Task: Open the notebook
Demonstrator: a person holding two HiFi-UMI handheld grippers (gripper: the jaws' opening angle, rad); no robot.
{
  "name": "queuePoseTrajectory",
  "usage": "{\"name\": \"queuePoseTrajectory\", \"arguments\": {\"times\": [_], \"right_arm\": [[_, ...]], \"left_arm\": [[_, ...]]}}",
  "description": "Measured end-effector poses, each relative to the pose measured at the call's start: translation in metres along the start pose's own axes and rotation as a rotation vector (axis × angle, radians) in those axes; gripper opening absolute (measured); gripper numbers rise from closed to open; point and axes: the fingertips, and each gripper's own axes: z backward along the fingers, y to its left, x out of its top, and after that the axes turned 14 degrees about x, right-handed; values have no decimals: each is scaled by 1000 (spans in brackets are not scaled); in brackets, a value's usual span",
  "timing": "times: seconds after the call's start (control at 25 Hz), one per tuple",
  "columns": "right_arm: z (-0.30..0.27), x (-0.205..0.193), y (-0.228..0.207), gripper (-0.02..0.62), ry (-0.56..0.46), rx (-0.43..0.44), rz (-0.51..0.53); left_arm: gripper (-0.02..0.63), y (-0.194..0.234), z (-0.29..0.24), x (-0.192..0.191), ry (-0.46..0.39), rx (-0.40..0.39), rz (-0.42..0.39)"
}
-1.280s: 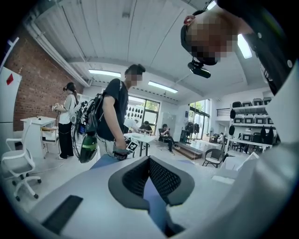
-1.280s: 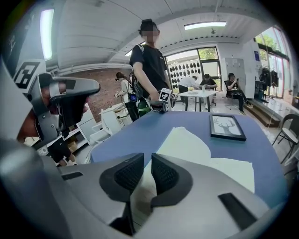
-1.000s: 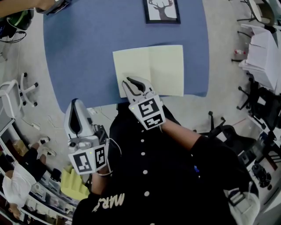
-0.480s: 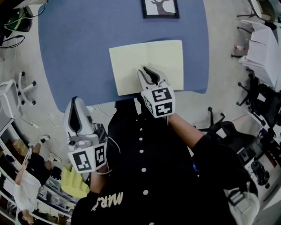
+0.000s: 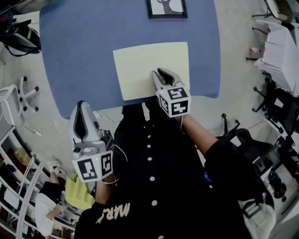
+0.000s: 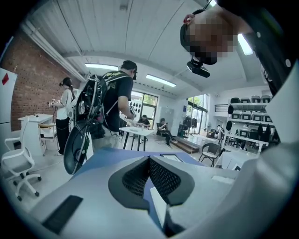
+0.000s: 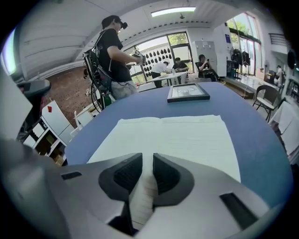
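The notebook [image 5: 140, 65] lies open and flat on the blue table [image 5: 79, 56], its pale lined pages [image 7: 173, 135] facing up. My right gripper [image 5: 161, 71] points down over the near right part of the pages. Its jaws [image 7: 147, 156] stand a narrow gap apart, and only the page below shows through the gap. My left gripper [image 5: 80, 106] hangs off the table's near left edge, away from the notebook. Its jaws [image 6: 149, 158] meet at the tips with nothing in them.
A black-framed picture [image 5: 167, 7] lies at the table's far edge, beyond the notebook [image 7: 188, 92]. White office chairs [image 5: 18, 95] stand on the floor to the left. A person with a backpack [image 7: 112, 51] stands past the far left of the table.
My right gripper has moved to the right and farther in over the notebook's near right page. The left gripper has stayed where it was.
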Motion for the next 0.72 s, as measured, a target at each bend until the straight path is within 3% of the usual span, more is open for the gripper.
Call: {"name": "queuePoseTrajectory", "arguments": {"times": [0.44,0.72], "right_arm": [[13,4,2,78,12,41,12],[68,52,4,94,-119,35,121]], "left_arm": [[3,-20,16,40,-80,-30,-19],[3,-35,22,81,-170,-45,-22]]}}
